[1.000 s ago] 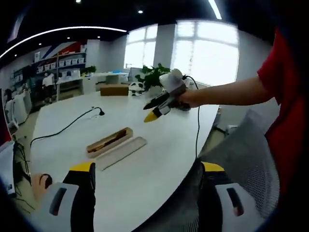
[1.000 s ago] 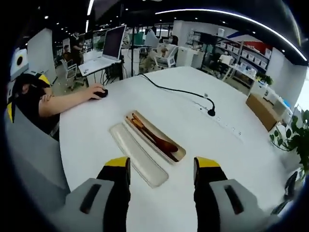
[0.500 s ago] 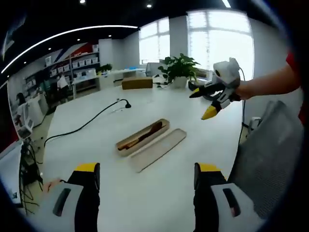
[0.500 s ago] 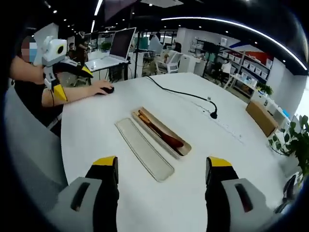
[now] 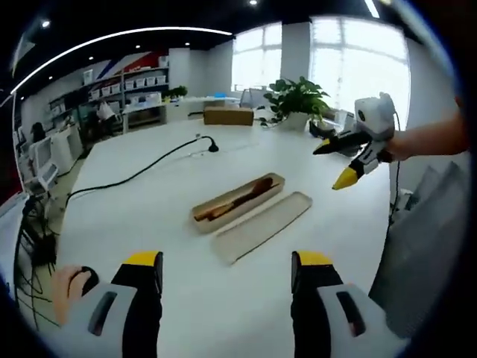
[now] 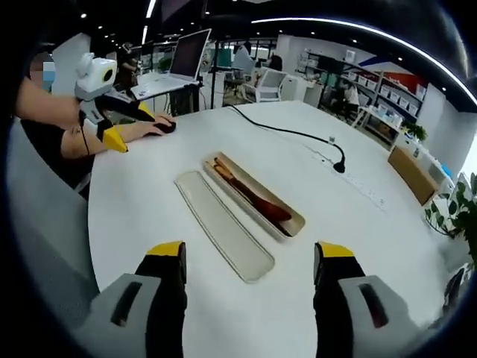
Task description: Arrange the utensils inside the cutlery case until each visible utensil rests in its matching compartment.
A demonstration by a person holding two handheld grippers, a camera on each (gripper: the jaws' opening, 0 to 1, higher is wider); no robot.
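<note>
Judging from how things lie, little of the arranging is done: dark wooden utensils (image 6: 250, 198) are seen heaped lengthwise in the open cutlery case (image 6: 292, 224), no dividers can be made out, and its lid (image 6: 223, 235) is laid flat just beside it on the worktop (image 6: 350, 246); sorting each piece appears to be left. At the left of the right gripper view the left gripper (image 6: 112, 123) is held above the worktop edge, its yellow-tipped fingers released and grasping nothing; the right gripper (image 5: 344, 160) is likewise spread and empty. The case is a long, shallow, round-ended tray of pale, matte material, the lid a matching flat slab. The worktop is smooth, white and rounded, crossed by a black cable (image 6: 287, 133).
</note>
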